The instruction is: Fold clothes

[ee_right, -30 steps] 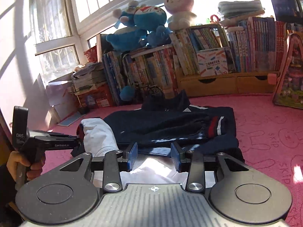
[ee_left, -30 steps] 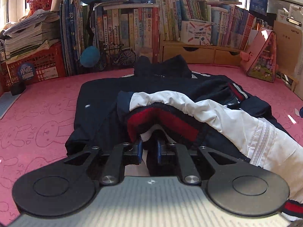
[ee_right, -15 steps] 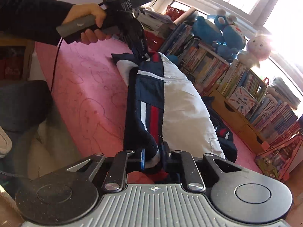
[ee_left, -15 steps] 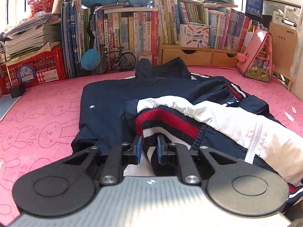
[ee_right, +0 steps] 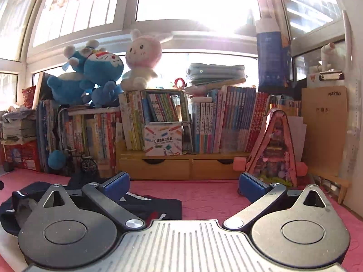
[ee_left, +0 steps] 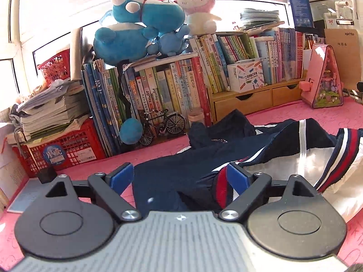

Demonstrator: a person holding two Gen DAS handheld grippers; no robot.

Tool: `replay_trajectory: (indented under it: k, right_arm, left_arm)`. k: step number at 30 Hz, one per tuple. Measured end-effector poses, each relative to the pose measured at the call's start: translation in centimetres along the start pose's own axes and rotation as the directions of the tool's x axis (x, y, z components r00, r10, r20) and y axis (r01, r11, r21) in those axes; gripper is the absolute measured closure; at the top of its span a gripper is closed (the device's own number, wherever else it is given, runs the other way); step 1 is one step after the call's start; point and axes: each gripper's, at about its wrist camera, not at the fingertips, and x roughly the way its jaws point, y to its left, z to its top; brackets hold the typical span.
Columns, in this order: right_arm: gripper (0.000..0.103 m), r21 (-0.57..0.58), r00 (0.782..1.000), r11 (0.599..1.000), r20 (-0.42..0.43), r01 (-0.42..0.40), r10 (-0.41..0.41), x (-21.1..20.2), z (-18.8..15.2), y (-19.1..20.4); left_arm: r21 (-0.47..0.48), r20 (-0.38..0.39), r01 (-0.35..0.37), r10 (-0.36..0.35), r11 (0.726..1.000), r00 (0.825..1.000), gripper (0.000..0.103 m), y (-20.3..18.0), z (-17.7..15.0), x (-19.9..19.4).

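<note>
A navy jacket (ee_left: 181,172) with red and white stripes and a white lining (ee_left: 340,170) lies on the pink mat (ee_left: 158,154). My left gripper (ee_left: 179,176) is open just above its near part; the red striped cuff (ee_left: 221,188) rests against the right finger. In the right wrist view my right gripper (ee_right: 183,183) is open and empty, held above the mat to the right of the jacket (ee_right: 147,208), which lies low at the left.
Rows of books (ee_left: 170,90) and a wooden drawer unit (ee_left: 249,99) line the back, with plush toys (ee_left: 140,27) on top. A red crate (ee_left: 56,145) with paper stacks stands at the left, a model bicycle (ee_left: 163,124) in front of the books, a pink house-shaped box (ee_right: 274,149) at the right.
Both grippers were shut on the jacket's striped hem half a second ago; both have opened and let it go. The jacket now lies on the mat. The right gripper has swung to face the bookshelf.
</note>
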Motion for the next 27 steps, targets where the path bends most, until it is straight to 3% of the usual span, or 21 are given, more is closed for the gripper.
replay_trajectory:
  k: [2,4,5,7,8,10,12,13,15,16,17,19,22,24,25,27]
  right_arm:
    - [0.001,-0.070,0.998,0.997,-0.053,-0.041,0.038,-0.4,-0.6,-1.0]
    - [0.001,-0.061,0.968,0.972,-0.125,-0.226,0.217,-1.0,-1.4,-1.5]
    - [0.001,-0.087,0.948,0.954,-0.167,-0.287,0.270,-1.0,-2.1,-1.0]
    - [0.003,-0.217,0.929,0.915,-0.233,-0.339,0.289,-0.5,-3.6,1.1]
    - [0.004,-0.283,0.924,0.891,-0.256,-0.354,0.285,-0.2,-4.3,2.2]
    - [0.004,-0.380,0.943,0.875,-0.257,-0.299,0.211,1.1,-5.4,4.2]
    - [0.001,-0.366,0.966,0.912,-0.237,-0.183,0.099,3.8,-5.2,4.5]
    - [0.000,-0.305,0.968,0.944,-0.247,-0.130,0.054,5.2,-5.0,3.9]
    - [0.000,-0.104,0.951,0.994,-0.311,-0.041,0.006,7.9,-4.8,1.6]
    - [0.001,0.002,0.939,1.000,-0.345,-0.008,0.008,8.8,-4.9,0.3]
    - [0.001,0.063,0.934,0.998,-0.356,-0.006,0.028,8.9,-5.0,-0.5]
    - [0.001,0.170,0.928,0.985,-0.367,-0.008,0.071,8.9,-5.2,-1.8]
    - [0.000,0.186,0.936,0.981,-0.330,-0.061,0.121,8.0,-5.3,-2.7]
    - [0.000,0.166,0.936,0.984,-0.333,-0.061,0.114,8.5,-5.5,-2.9]
    - [0.000,0.148,0.934,0.988,-0.342,-0.051,0.099,9.1,-5.6,-2.8]
    - [0.000,0.111,0.928,0.993,-0.365,-0.034,0.073,10.4,-6.0,-2.6]
  left_arm:
    - [0.066,-0.008,0.015,-0.014,0.998,1.000,0.013,0.2,-0.5,-0.3]
    - [0.109,-0.014,0.062,-0.061,0.992,0.998,0.013,0.1,-0.9,-0.3]
    - [0.131,-0.019,0.096,-0.094,0.987,0.995,0.013,-0.1,-1.2,-0.3]
    - [0.169,-0.040,0.188,-0.184,0.968,0.982,0.012,-1.1,-1.4,0.2]
    - [0.209,-0.039,0.197,-0.193,0.958,0.980,0.012,-2.0,-1.5,0.6]
    - [0.291,-0.037,0.211,-0.209,0.933,0.977,0.009,-4.0,-1.5,1.6]
    - [0.317,-0.033,0.125,-0.121,0.940,0.992,0.009,-5.3,-1.2,3.1]
    - [0.329,-0.031,0.081,-0.075,0.941,0.997,0.009,-6.0,-1.0,3.9]
    - [0.194,-0.065,0.044,-0.031,0.980,0.997,0.009,-5.1,0.4,5.5]
    - [0.088,-0.089,0.039,-0.031,0.995,0.996,0.009,-3.9,1.1,6.4]
    - [-0.020,-0.112,0.031,-0.033,0.999,0.993,0.009,-2.6,1.8,7.3]
    - [-0.080,-0.104,0.050,-0.059,0.995,0.993,0.009,-1.1,2.1,7.9]
    - [-0.012,-0.051,0.113,-0.113,0.994,0.992,0.009,-0.7,2.0,7.4]
    - [0.054,0.036,0.124,-0.126,0.991,0.991,0.007,-1.4,2.2,6.8]
    - [0.048,0.044,0.085,-0.087,0.995,0.995,0.004,-1.7,2.6,7.3]
    - [-0.015,-0.025,-0.041,0.041,0.999,0.999,0.004,-2.1,4.0,9.9]
